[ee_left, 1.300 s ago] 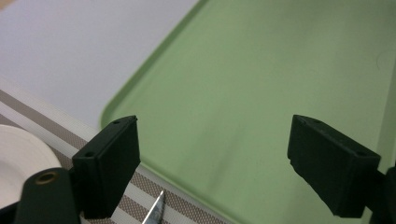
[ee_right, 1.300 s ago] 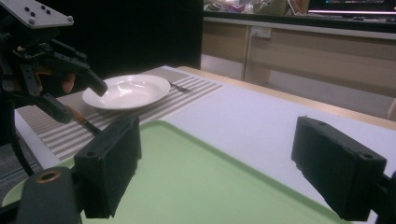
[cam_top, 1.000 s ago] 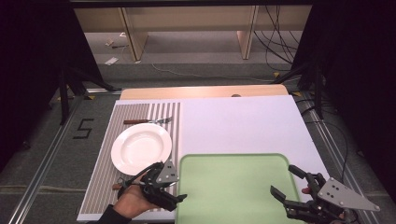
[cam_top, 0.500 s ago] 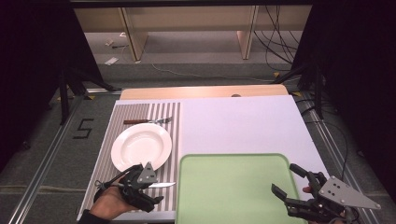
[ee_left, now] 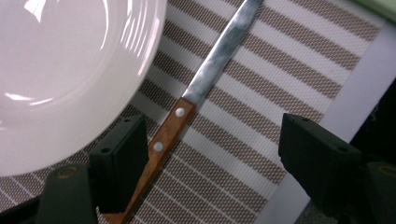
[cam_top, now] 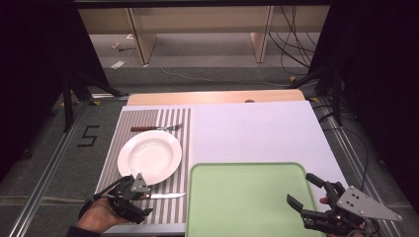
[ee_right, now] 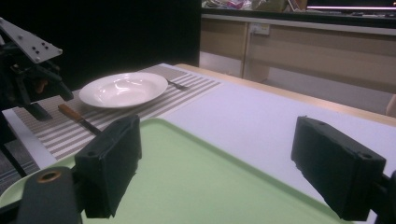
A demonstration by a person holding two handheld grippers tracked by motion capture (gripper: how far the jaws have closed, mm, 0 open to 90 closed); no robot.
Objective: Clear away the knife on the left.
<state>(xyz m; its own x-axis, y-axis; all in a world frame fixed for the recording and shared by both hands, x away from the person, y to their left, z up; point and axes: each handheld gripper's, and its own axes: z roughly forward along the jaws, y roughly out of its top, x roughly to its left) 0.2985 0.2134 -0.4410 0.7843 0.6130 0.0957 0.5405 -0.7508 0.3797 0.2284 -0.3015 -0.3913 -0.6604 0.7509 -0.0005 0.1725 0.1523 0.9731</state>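
A knife with a wooden handle point(ee_left: 161, 142) and steel blade lies on the striped placemat point(ee_left: 261, 121), just below the white plate point(ee_left: 60, 70). My left gripper point(ee_left: 217, 161) is open over the handle end, and the handle runs beside one jaw without being pinched. In the high view the knife point(cam_top: 165, 196) lies between the plate point(cam_top: 150, 157) and the mat's near edge, with the left gripper point(cam_top: 141, 200) at its handle. My right gripper point(cam_top: 299, 189) stands open over the green tray's point(cam_top: 247, 212) near right corner, holding nothing.
A fork point(cam_top: 155, 128) lies on the placemat point(cam_top: 175, 185) beyond the plate. The white board point(cam_top: 257, 133) stretches behind the tray. In the right gripper view the tray point(ee_right: 196, 177) lies under the jaws, with the plate point(ee_right: 123, 88) and left gripper point(ee_right: 32, 70) far left.
My left gripper has drawn back to the left from the tray's edge, and the knife now lies uncovered on the mat. The right gripper has stayed put.
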